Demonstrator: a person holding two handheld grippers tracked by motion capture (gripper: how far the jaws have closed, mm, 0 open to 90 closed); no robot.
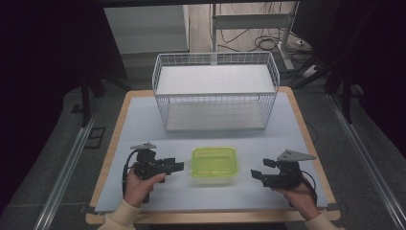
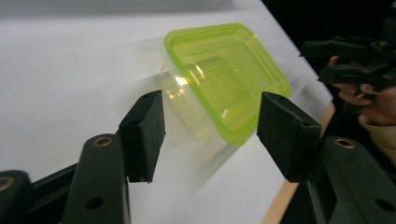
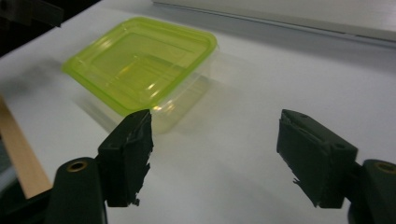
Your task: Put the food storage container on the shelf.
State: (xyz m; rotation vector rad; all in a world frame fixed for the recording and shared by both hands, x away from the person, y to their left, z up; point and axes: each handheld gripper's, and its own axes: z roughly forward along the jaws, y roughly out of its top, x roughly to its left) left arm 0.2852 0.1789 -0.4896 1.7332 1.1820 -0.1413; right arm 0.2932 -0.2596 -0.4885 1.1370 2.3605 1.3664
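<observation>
Table [image 1: 143, 120]: white-topped, wood-edged. Wire basket [image 1: 215, 91]: white, at the far edge. Lidded container [image 1: 214, 165]: green lid, seemingly clear body, near edge, between both claws. Left claw [image 1: 179, 166]: spread, holding nothing, just beside it. Right claw [image 1: 256, 175]: spread, empty, near it.

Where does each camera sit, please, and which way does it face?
High view: above the person's side, facing forward and down on the table; both hands with each tool.
Left gripper view: on the left tool, facing the green-lidded container; own jaws, other hand.
Right gripper view: on the right tool, facing it; own jaws.
All share the container.
</observation>
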